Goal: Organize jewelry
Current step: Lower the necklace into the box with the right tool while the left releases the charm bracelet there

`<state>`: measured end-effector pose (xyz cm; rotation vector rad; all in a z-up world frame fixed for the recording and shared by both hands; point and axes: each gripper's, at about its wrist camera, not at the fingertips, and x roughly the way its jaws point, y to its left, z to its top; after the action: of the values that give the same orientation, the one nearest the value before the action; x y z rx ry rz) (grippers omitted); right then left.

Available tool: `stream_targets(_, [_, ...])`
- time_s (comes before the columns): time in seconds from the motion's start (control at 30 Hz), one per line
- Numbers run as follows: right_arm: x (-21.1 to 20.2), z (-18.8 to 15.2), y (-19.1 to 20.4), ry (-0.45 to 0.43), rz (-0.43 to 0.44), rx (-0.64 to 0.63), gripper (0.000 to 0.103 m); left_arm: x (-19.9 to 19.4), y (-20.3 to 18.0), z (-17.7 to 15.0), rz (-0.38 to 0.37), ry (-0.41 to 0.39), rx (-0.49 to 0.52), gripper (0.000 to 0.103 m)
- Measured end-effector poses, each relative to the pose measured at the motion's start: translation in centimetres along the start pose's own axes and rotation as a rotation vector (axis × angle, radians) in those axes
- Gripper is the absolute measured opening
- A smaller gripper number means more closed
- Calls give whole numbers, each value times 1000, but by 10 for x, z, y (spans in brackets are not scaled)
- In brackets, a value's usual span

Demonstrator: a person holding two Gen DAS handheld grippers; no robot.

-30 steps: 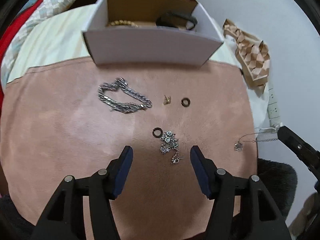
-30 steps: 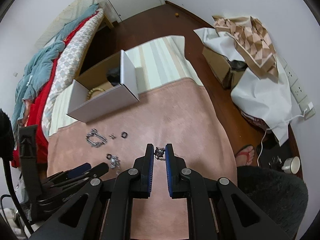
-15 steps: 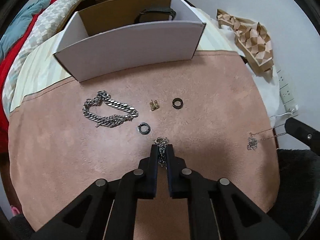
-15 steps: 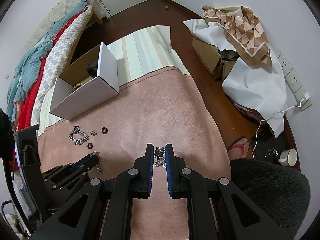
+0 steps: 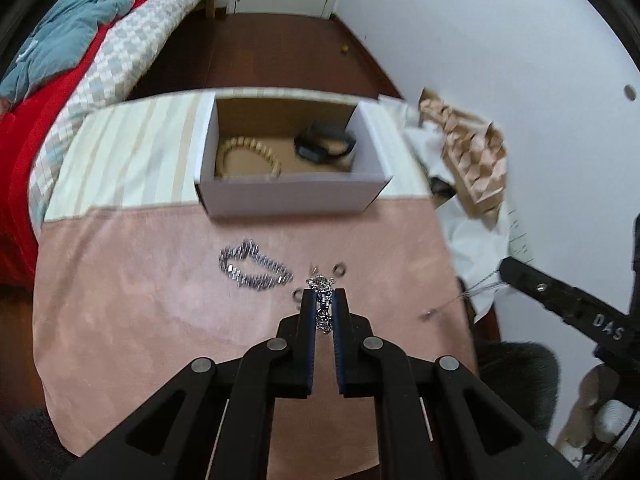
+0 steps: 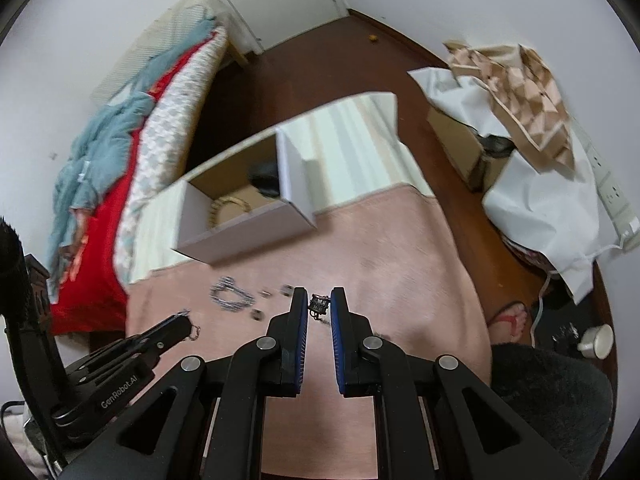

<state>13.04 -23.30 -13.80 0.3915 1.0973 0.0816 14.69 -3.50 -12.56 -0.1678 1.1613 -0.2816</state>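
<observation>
My left gripper [image 5: 323, 293] is shut on an ornate silver bracelet [image 5: 322, 308], held above the pink cloth [image 5: 120, 320]. On the cloth lie a thick silver chain [image 5: 254, 270], two dark rings [image 5: 340, 269] [image 5: 298, 294] and a small gold piece [image 5: 314, 269]. My right gripper [image 6: 319, 300] is shut on a thin necklace's pendant [image 6: 319, 305]; its fine chain [image 5: 460, 300] dangles in the left wrist view. Beyond stands a white cardboard box [image 5: 292, 196] holding a beaded bracelet [image 5: 248, 156] and a black band [image 5: 324, 146].
A bed with red and blue bedding [image 5: 60, 60] runs along the left. A patterned paper bag [image 6: 516, 92], white sheet [image 6: 540, 208] and wall sockets [image 6: 612, 196] sit at the right. A mug [image 6: 596, 340] and a sandalled foot [image 6: 512, 320] are on the floor.
The left jaws closed on the ornate silver bracelet and lifted it off the cloth. The right gripper rose a little with the necklace, so more of the room shows.
</observation>
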Motion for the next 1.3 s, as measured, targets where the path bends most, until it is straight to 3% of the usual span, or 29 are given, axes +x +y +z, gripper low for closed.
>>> stream_targets(0.3, [-31,66,53,-68,134,-60,12,-39,4,61,-22,-95,18,5])
stream_targets(0.53, [-17,125,97,-80,130,-144,12,-23,32,113,-13,-92,-5,5])
stream_targets(0.77, [41,143,107,37,103,-150,12,29,67,139,-16,8,-66,5])
stream_targets(1.13, [126,135,96,221,-16,-174,14,73,82,163,93,112,-95,11])
stream_targets(1.17, [127,135,95,220,-27,-178,16,71,84,164,109,102,-99,12])
stream_targets(1.2, [126,135,95,212,-39,-183,25,69,85,164,127,93,-101,14])
stream_targets(1.23, [126,135,96,202,-57,-192,32,66,86,163,145,79,-100,24])
stream_targets(1.3, [122,135,96,186,-81,-210,65,60,88,159,189,47,-99,54])
